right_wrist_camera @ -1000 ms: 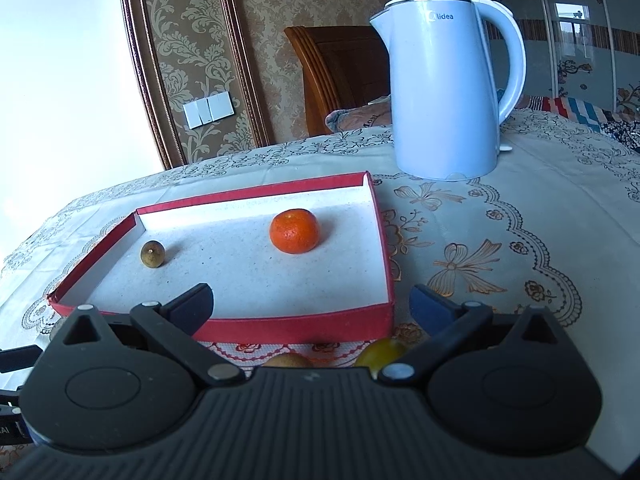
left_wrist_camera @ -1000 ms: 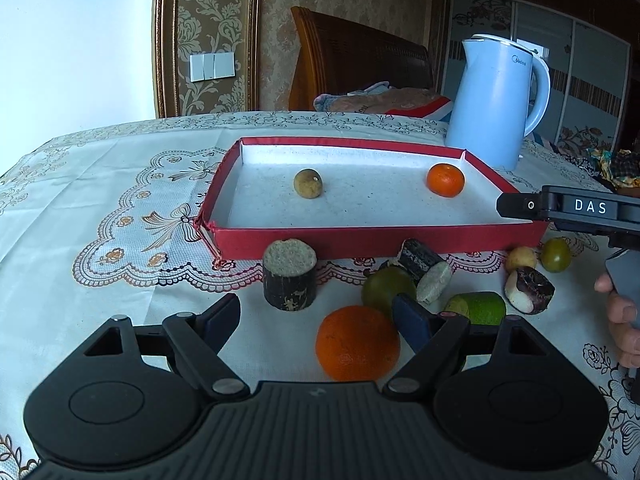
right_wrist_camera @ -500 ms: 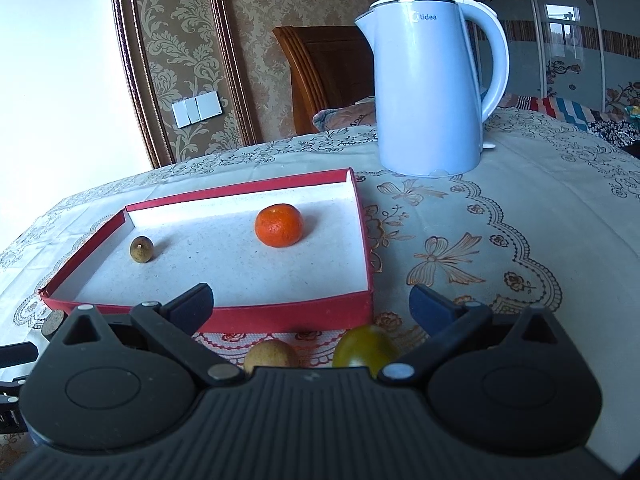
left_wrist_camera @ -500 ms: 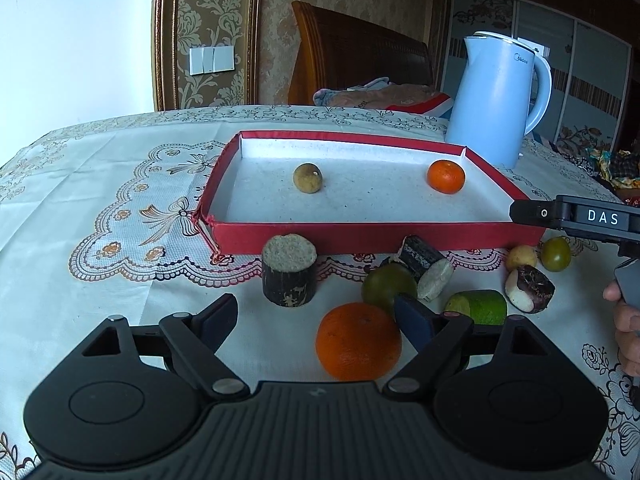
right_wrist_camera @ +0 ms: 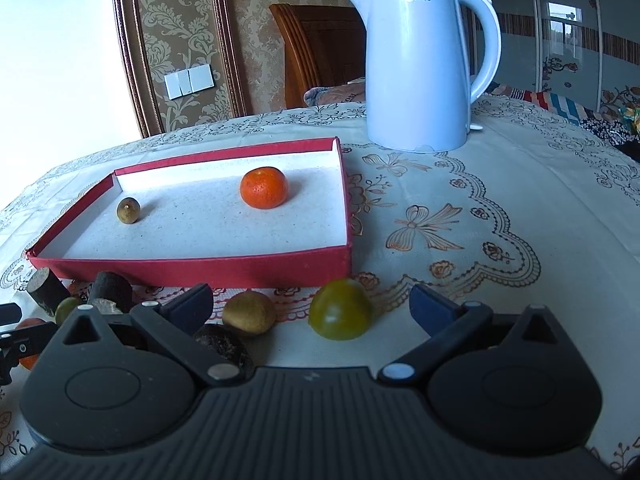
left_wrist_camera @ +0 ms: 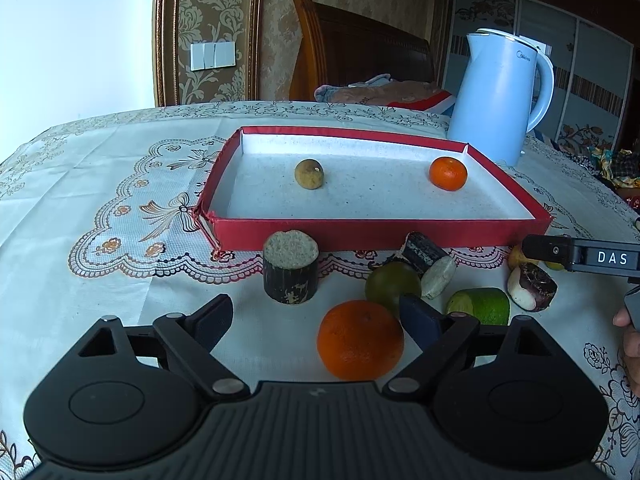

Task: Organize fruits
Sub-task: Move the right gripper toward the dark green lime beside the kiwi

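**Fruit on tablecloth, red tray partly filled**

Red tray [left_wrist_camera: 372,232], shallow, white floor: holds one small mandarin [left_wrist_camera: 448,173] toward its right end and one brownish round fruit [left_wrist_camera: 309,174] nearer the middle, well apart.

On the cloth in front of the tray's near wall: upright dark cane section [left_wrist_camera: 290,266]; tilted cane section [left_wrist_camera: 429,264] touching a green round fruit [left_wrist_camera: 393,283]; large orange [left_wrist_camera: 360,345]; cut green fruit [left_wrist_camera: 480,305]; dark-skinned cut piece [left_wrist_camera: 532,286].

Left gripper [left_wrist_camera: 316,318]: jaws released, just been widening; the large orange sits between the fingers, close to the right one; contact cannot be told.

Right gripper [right_wrist_camera: 310,304]: jaws spread wide, gripping nothing; a green-yellow fruit [right_wrist_camera: 340,309] and a tan fruit [right_wrist_camera: 249,312] lie on the cloth between its fingers.

Pale blue kettle [right_wrist_camera: 428,64] stands beyond the tray's right corner. Embroidered tablecloth [right_wrist_camera: 500,216] covers the table.
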`<action>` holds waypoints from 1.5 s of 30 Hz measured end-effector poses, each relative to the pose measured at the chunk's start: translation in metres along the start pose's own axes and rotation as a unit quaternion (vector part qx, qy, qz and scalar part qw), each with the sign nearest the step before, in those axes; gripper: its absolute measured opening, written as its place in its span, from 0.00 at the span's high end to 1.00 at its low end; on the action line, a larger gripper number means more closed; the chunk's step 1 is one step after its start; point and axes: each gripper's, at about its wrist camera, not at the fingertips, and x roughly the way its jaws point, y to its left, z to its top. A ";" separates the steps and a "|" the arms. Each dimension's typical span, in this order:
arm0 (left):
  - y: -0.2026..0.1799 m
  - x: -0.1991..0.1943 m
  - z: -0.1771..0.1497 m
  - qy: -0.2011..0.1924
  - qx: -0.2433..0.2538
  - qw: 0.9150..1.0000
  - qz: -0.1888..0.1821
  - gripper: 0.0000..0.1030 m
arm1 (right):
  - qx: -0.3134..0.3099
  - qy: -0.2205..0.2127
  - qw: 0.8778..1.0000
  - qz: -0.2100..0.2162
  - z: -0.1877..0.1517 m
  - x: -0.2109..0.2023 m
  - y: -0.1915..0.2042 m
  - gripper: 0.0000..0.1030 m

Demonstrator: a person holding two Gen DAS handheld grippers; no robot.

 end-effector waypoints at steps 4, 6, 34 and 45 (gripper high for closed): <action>0.000 0.000 0.000 0.000 0.000 1.000 0.000 0.11 | 0.007 0.004 1.000 -0.003 -0.002 -0.002 -0.004 0.00; 0.000 0.000 0.000 0.001 -0.001 1.000 -0.001 0.11 | 0.007 0.004 1.000 -0.001 -0.003 -0.004 -0.006 0.00; -0.001 0.001 -0.002 0.003 0.001 1.000 -0.002 0.11 | 0.020 0.015 0.999 -0.038 -0.007 -0.012 -0.037 0.00; -0.004 0.003 -0.002 0.009 0.007 1.000 0.000 0.07 | -0.001 0.019 0.999 -0.036 0.000 0.000 -0.028 0.00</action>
